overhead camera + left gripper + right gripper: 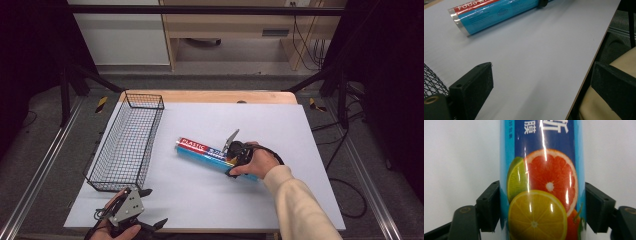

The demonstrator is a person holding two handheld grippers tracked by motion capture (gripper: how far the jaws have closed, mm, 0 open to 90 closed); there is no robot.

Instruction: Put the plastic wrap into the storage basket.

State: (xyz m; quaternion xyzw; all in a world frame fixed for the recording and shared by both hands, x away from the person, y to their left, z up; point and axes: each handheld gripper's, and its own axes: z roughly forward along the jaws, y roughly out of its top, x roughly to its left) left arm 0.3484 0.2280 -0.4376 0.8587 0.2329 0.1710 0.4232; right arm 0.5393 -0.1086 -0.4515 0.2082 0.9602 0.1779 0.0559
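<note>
A glossy blue roll [212, 155] of plastic food wrap (red band at one end, citrus slices printed along its side) lies flat on the matte pale tabletop [200, 200], near its middle. The right gripper [234, 161] clamps its black jaws against the cylinder's two sides. The left gripper [150, 207] rests at the near edge, jaws spread wide on nothing, just beside a black wire-mesh basket [127, 142], long and rectangular.
</note>
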